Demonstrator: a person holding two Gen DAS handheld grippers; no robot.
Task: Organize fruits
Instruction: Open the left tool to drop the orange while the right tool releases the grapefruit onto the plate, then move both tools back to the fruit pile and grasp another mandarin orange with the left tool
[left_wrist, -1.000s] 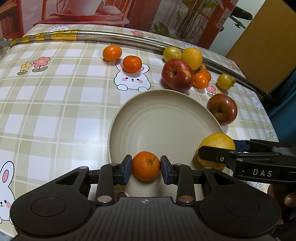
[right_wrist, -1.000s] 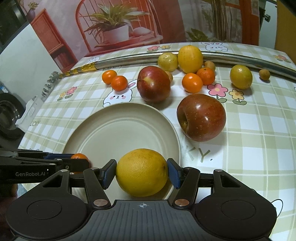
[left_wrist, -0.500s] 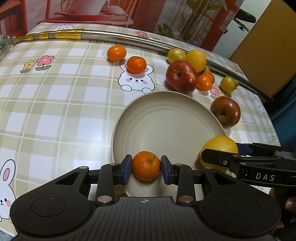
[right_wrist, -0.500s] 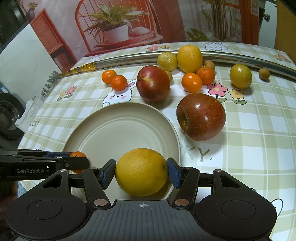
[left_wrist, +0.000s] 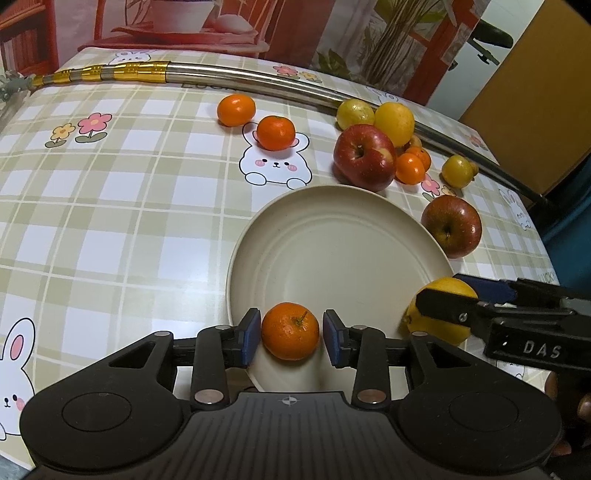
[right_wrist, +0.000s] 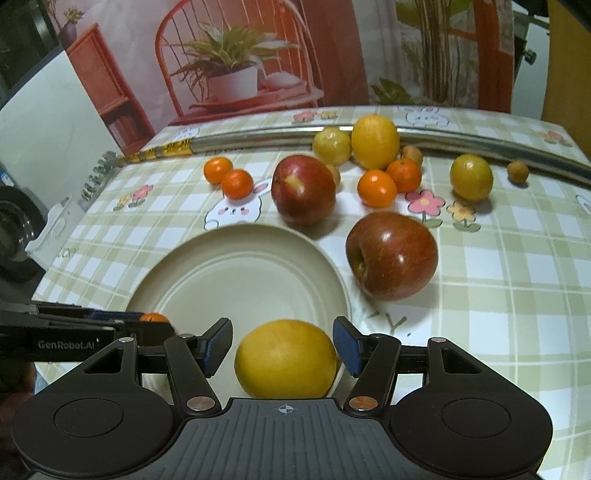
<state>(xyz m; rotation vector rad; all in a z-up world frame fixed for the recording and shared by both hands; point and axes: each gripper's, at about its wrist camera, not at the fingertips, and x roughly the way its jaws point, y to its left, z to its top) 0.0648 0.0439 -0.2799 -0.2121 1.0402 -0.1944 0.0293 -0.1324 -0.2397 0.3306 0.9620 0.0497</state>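
Now we have both grippers at the near rim of the cream plate (left_wrist: 332, 236), which sits on our checked tablecloth (left_wrist: 110, 206) with its bunny and flower prints. Our left gripper (left_wrist: 291, 332) has its blue pads spread, with a thin gap on each side of the small mandarin (left_wrist: 290, 331), so it is released and the mandarin rests on the plate's near edge. Our right gripper (right_wrist: 283, 349) is likewise released: its pads stand clear of the large yellow citrus (right_wrist: 286, 358), which lies on the plate rim at the near right side. From the left wrist view we see that citrus partly hidden behind the right gripper's black finger. Beyond the plate, one red apple (right_wrist: 392, 254) lies just beside its right edge, and a second red apple (right_wrist: 303, 194) sits near its far edge. Behind these we see two mandarins (right_wrist: 377, 187) close together, a tall yellow fruit (right_wrist: 375, 141) and a rounder yellow-green one (right_wrist: 331, 146) against the long metal pole (left_wrist: 258, 79) that crosses the table. Two more mandarins (left_wrist: 236, 110) lie to the far left by a bunny print, and another yellow fruit (right_wrist: 471, 177) sits apart to the right.
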